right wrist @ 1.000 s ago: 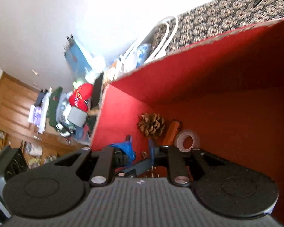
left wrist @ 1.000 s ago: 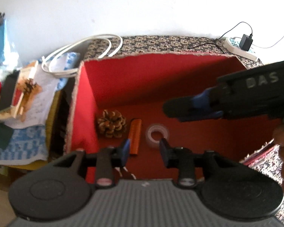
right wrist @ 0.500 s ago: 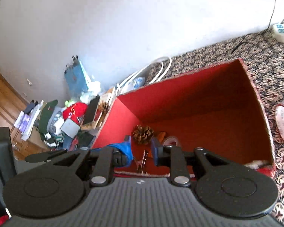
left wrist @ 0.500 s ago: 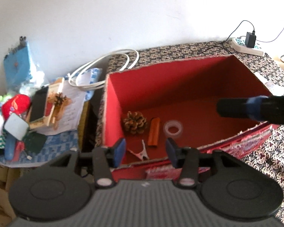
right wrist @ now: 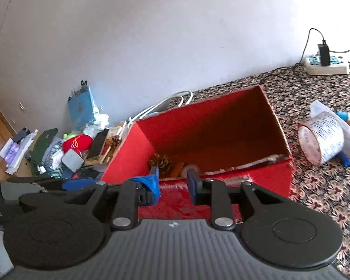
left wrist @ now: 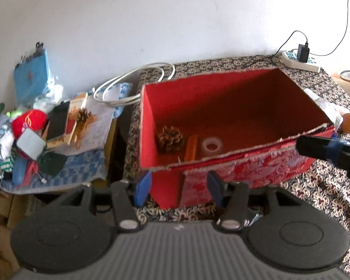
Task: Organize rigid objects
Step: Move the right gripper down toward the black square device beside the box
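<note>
Hovering empty with jaws wide, the left gripper [left wrist: 178,187] and right gripper [right wrist: 172,184] faced the red box [left wrist: 245,172]; the remaining cylindrical container [right wrist: 320,137] lay nearer the right one.

The left wrist camera looks forward and down past its own fingers [left wrist: 143,186] at the near wall of the red box [left wrist: 233,175], which lies just beyond the fingertips, its open interior beyond that. The right wrist camera, set back and to the right, faces the same box [right wrist: 256,177] past its fingers [right wrist: 193,182]. Both views share the box, its pine cone [left wrist: 169,138] [right wrist: 159,161], the patterned tablecloth [left wrist: 319,193] [right wrist: 319,186] and the power strip [left wrist: 301,59] [right wrist: 326,65].
</note>
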